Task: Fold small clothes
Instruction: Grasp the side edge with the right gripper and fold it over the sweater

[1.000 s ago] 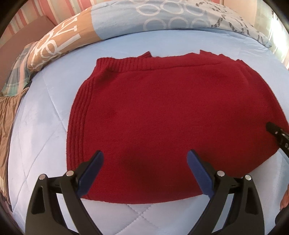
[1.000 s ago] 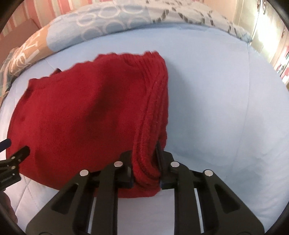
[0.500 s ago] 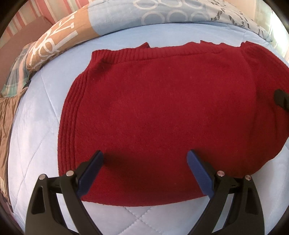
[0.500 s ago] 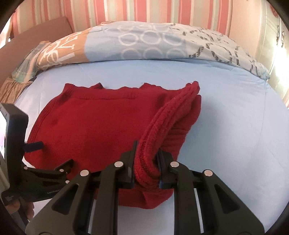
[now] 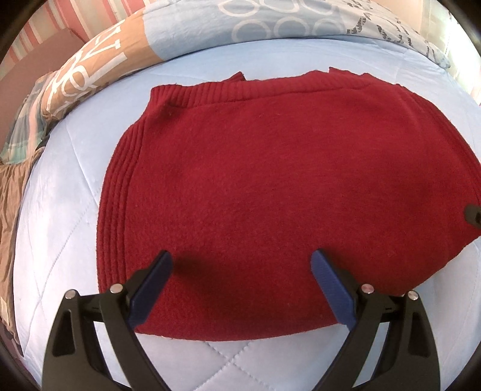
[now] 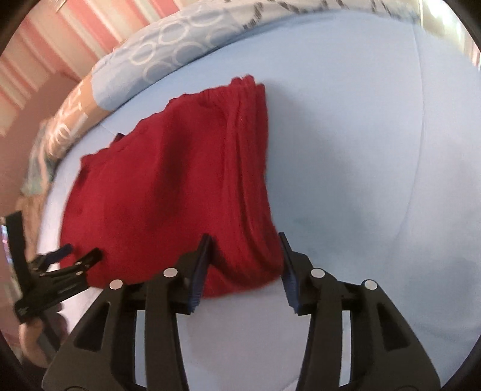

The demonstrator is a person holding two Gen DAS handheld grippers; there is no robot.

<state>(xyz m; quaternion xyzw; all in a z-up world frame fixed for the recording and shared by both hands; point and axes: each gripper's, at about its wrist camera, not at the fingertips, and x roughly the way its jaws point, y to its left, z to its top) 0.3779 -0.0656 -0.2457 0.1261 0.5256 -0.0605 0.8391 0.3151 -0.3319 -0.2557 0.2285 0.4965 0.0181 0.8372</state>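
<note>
A red knitted sweater (image 5: 270, 186) lies folded on the light blue bed cover (image 5: 60, 240). My left gripper (image 5: 240, 267) is open and empty, its blue-padded fingers over the sweater's near edge. In the right wrist view the sweater (image 6: 180, 180) has a thick ribbed folded edge on its right side. My right gripper (image 6: 245, 249) is open, its fingers on either side of that edge's near end, no longer pinching it. The left gripper (image 6: 69, 255) shows at the far left of that view.
A patterned blue, tan and white pillow or duvet (image 5: 240, 27) lies along the far side of the bed. Brown fabric (image 5: 9, 204) hangs at the left edge. A striped pink wall (image 6: 45, 45) stands behind. Bare blue cover (image 6: 375, 150) spreads right of the sweater.
My right gripper, shut on the sweater's ribbed edge before, has opened and let it go; the raised edge has dropped onto the bed. The left gripper has stayed open over the near edge.
</note>
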